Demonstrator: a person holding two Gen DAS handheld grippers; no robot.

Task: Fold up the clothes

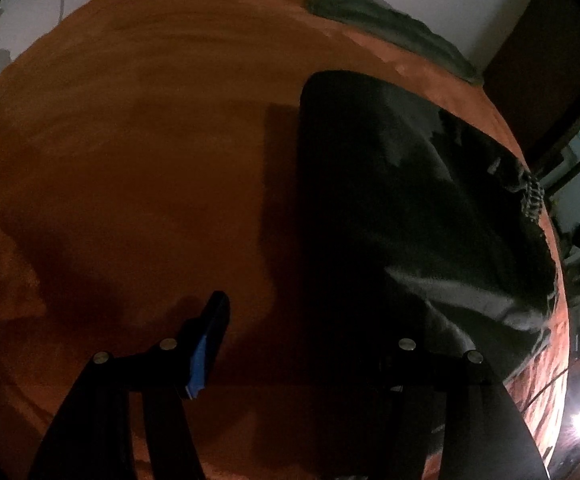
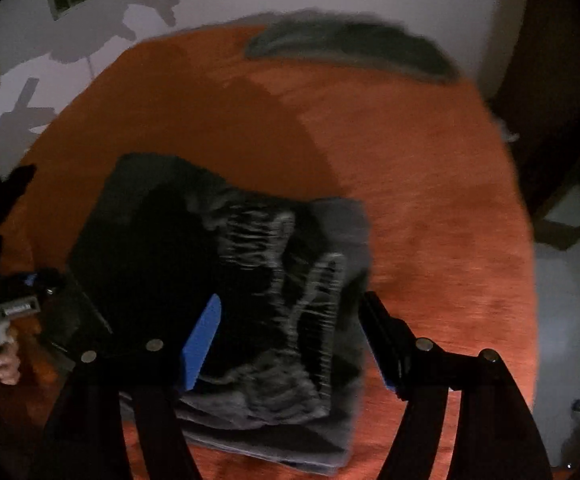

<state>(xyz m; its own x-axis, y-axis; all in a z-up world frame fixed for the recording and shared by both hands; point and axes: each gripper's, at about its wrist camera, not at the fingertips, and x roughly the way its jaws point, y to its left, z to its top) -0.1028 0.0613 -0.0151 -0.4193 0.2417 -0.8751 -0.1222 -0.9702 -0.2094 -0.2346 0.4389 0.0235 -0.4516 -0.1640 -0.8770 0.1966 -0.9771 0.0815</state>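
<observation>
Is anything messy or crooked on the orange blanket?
A little. The dark folded garment lies at a slant, and its lower layers stick out unevenly at the near edge. A green-grey cloth is bunched at the far edge of the orange blanket. Nothing looks spilled or torn, though the pictures are dim and blurry.

The dark garment (image 2: 225,280) lies folded into a rough rectangle on the orange blanket (image 2: 430,220), with a pale, blurry print showing on its top layer. Layered edges stack up at the near side. A second greyish-green piece of clothing (image 2: 350,46) lies bunched at the far edge.
</observation>
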